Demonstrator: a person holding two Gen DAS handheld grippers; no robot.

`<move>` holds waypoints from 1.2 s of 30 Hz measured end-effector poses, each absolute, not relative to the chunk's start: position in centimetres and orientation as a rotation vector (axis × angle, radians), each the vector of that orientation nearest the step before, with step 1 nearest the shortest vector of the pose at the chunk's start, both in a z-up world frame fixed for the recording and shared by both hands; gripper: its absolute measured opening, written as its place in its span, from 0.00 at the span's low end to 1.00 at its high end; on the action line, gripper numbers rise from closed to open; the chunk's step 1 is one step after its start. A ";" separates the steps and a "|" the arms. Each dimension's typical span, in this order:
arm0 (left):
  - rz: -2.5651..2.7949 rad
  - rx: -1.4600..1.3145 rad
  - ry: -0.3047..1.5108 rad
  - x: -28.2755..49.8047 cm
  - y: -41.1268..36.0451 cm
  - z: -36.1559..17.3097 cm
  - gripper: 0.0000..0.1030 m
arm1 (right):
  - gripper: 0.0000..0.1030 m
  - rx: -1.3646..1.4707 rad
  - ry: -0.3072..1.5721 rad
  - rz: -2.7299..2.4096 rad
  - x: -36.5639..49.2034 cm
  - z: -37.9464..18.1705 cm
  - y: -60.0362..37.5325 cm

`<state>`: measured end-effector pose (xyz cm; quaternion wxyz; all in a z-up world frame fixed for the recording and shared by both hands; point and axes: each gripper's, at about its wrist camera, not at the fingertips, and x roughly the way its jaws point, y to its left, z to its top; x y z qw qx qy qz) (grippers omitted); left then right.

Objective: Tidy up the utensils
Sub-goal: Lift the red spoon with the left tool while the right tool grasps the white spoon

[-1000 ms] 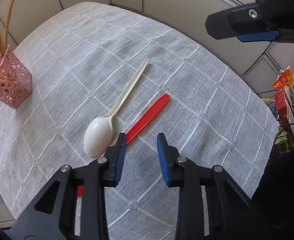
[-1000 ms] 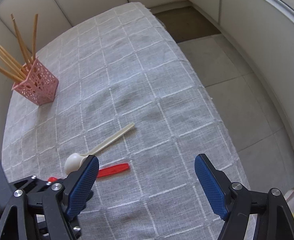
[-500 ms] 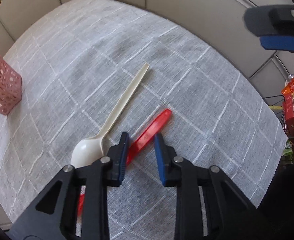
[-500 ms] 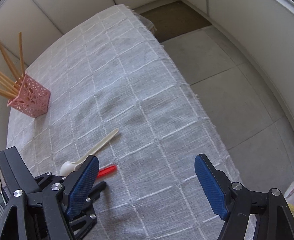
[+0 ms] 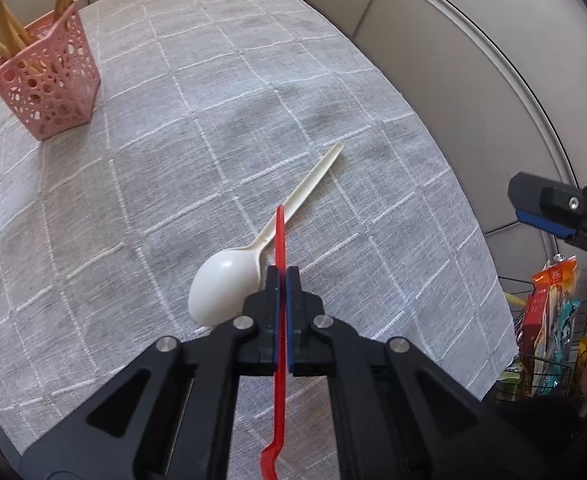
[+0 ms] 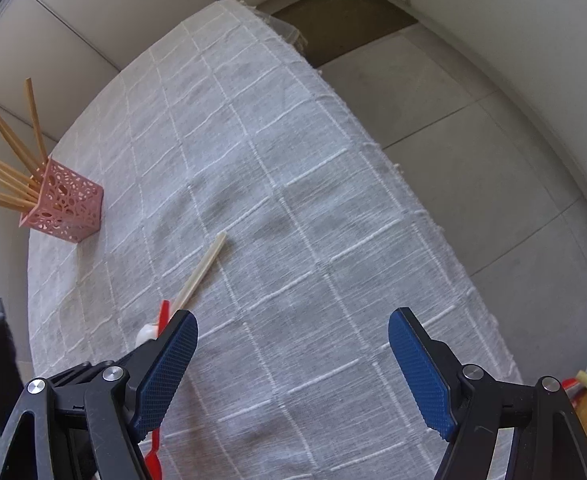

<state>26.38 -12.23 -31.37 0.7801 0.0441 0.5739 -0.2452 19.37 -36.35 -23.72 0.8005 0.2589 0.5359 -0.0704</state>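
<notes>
Closed now, the left gripper (image 5: 282,280) clamps the red utensil (image 5: 280,240) off the tablecloth (image 5: 173,184) — edge-on, handle pointing away. From the right wrist, the right gripper (image 6: 292,354) gapes empty — cream spoon (image 6: 201,270) lies diagonally, handle toward the cloth's far edge.
</notes>
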 end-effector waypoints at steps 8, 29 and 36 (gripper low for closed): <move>-0.434 -0.028 1.177 26.1 -7.4 -28.0 0.03 | 0.80 0.604 1.207 -0.145 21.1 -25.4 -34.8; -0.302 -0.073 1.116 25.3 -0.7 -26.3 0.03 | 0.49 0.534 1.237 -0.267 28.5 -31.1 -28.6; -0.295 -0.069 1.122 25.4 -0.9 -26.5 0.03 | 0.29 0.372 1.225 -0.321 28.9 -30.8 -26.7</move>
